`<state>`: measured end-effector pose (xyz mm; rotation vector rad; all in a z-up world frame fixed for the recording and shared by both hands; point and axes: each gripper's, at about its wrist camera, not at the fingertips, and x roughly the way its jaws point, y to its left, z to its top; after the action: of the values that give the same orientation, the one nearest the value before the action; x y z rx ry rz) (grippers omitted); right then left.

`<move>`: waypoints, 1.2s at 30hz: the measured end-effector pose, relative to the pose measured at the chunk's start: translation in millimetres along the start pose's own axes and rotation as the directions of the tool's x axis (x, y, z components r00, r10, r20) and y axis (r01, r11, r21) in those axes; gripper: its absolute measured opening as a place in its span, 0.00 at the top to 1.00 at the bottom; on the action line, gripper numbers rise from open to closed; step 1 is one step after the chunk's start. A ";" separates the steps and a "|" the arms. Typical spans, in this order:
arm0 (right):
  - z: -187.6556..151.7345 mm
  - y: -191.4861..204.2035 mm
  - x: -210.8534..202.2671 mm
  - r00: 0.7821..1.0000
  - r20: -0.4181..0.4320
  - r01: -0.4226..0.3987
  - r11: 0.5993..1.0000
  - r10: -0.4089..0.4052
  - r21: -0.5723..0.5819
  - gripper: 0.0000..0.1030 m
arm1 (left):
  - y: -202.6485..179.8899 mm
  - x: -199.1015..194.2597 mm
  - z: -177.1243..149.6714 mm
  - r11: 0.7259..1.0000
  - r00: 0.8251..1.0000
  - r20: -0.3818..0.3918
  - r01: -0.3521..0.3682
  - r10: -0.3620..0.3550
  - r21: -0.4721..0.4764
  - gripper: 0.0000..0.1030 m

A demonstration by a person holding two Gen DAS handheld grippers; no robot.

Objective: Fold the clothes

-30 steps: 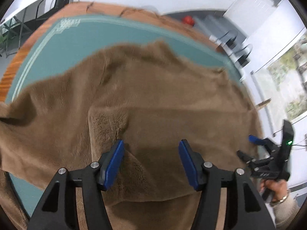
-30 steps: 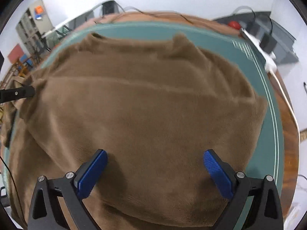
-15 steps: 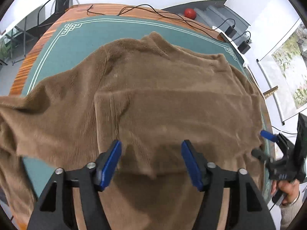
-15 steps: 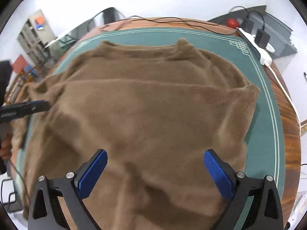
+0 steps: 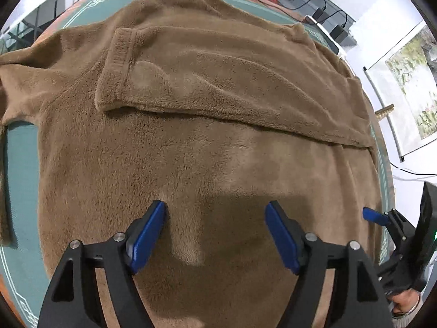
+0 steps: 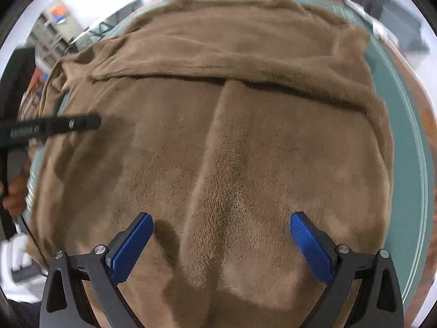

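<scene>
Currently we have the brown fleece sweater (image 5: 207, 147) spread flat on the green table mat (image 5: 19, 164), covering most of it. One sleeve (image 5: 218, 82) is folded across the upper body of the garment, cuff toward the left in the left wrist view. The other sleeve appears to trail off the left side of the mat, though its end is out of view.

We hold the left gripper (image 5: 215, 229) low over the lower body panel, jaws spread wide and grasping nothing. We hold the right gripper (image 6: 221, 240) likewise over the lower body, jaws released, astride a raised lengthwise crease (image 6: 207, 180) in the fleece. Each gripper shows at the edge of the other's view, so both work side by side along the near part of the garment.

We judge the step in hand to be taking up the near hem for a fold toward the collar.

1. Lower each gripper until one fingertip slides under the hem; thick fleece needs a deep bite.
2. Pinch both layers, front and back, or the fold will separate.
3. Space the grippers evenly across the width so the edge lifts straight.
4. Lift and carry both together; uneven travel would skew the fold line.
5. Smooth the lengthwise crease first, or it could be trapped inside the fold.
</scene>
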<state>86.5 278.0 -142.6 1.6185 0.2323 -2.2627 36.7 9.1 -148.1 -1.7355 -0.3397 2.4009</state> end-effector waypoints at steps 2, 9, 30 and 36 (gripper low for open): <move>-4.9 11.0 3.3 0.998 0.015 0.068 0.996 -0.067 -0.051 0.00 | 5.0 -5.7 -3.0 0.999 1.000 0.010 0.009 -0.009 -0.050 0.23; -15.2 10.9 -0.3 0.994 0.075 0.079 0.996 -0.076 -0.038 0.00 | 61.9 -51.9 -39.0 0.934 0.990 0.118 0.109 -0.072 -0.340 0.23; -32.0 6.6 -6.1 0.974 0.213 0.090 0.996 -0.082 -0.029 0.00 | 301.4 -115.6 -95.5 0.422 0.878 0.472 0.400 0.076 -0.814 0.23; -27.1 18.5 -1.9 0.971 0.221 0.094 0.995 -0.087 -0.024 0.00 | 304.4 -106.5 -88.6 0.427 0.889 0.452 0.383 0.070 -0.819 0.23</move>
<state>117.9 270.1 -148.6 1.3520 0.2911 -2.4689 155.4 -303.4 -161.2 -1.1910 -2.1082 2.5546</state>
